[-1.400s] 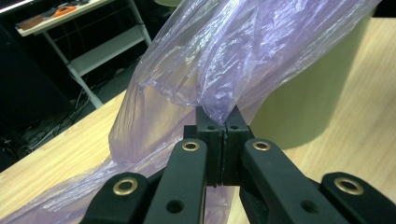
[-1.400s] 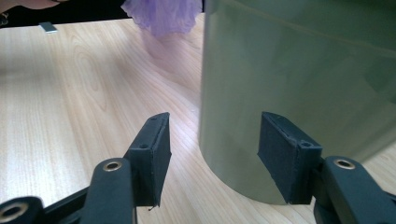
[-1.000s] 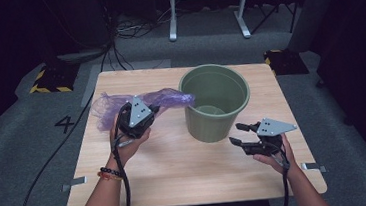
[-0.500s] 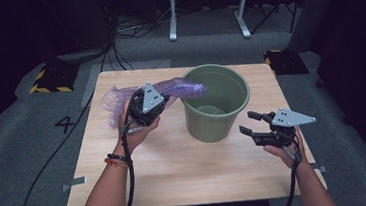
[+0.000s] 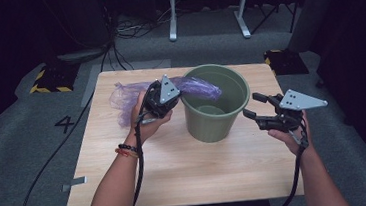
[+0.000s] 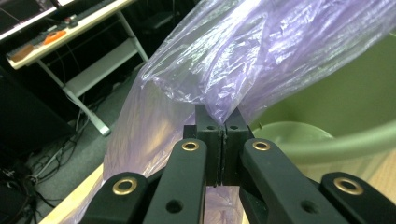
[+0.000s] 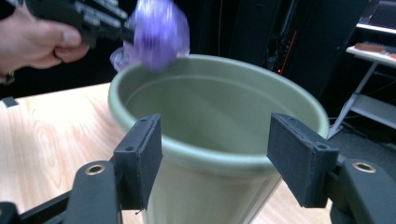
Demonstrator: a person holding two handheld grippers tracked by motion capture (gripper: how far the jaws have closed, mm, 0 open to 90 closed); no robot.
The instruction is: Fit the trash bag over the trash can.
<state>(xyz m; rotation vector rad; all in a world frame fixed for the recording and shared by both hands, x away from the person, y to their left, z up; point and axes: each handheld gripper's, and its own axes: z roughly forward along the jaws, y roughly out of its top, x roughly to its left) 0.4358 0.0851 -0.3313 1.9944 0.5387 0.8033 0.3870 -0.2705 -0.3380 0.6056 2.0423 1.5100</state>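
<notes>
A green plastic bucket (image 5: 216,102) stands upright on the wooden table (image 5: 177,174), right of centre. My left gripper (image 5: 175,96) is at its left rim, shut on a thin purple plastic bag (image 5: 197,86). The bag's front end hangs over the rim while the rest trails back onto the table. In the left gripper view the pads (image 6: 210,135) pinch the bag (image 6: 280,51) in front of the bucket (image 6: 336,102). My right gripper (image 5: 254,106) hovers just right of the bucket, pointing at it. Its jaws (image 7: 215,154) are open, have just been opening, and hold nothing; the bucket (image 7: 210,98) stands beyond them.
A white metal stand (image 5: 208,10) is on the floor behind the table. Yellow-and-black striped blocks (image 5: 48,79) (image 5: 282,59) sit at both far corners, with cables on the floor. A small grey bracket (image 5: 75,182) sticks out from the table's left edge.
My left gripper has carried the bag right and up, from the table beside the bucket to over its rim. My right gripper has risen and its jaws stand wider.
</notes>
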